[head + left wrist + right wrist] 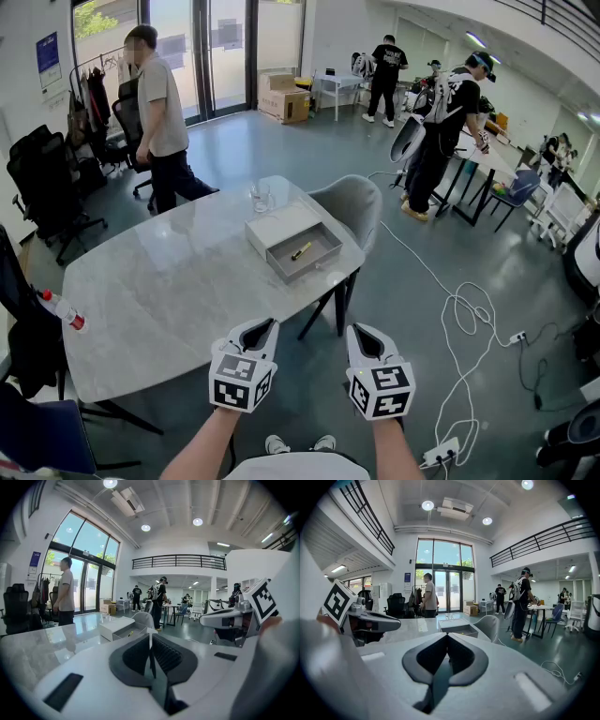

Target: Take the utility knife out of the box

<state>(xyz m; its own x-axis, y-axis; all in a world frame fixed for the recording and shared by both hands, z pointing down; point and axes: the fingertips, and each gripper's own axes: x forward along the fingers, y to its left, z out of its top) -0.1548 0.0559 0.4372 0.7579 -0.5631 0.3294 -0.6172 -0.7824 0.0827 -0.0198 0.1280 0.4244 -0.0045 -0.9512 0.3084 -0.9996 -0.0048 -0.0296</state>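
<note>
The small yellow utility knife point(301, 251), laid diagonally in the open grey box point(317, 266), is located well ahead, midway between the closed, empty left hand-held gripper point(267, 326) and right hand-held gripper point(357, 331).

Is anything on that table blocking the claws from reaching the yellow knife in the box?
Nothing visible does. Only bare table lies between the left claw, the right claw and the open-topped box with the utility knife. The glass stands beyond the box, out of the way.
</note>
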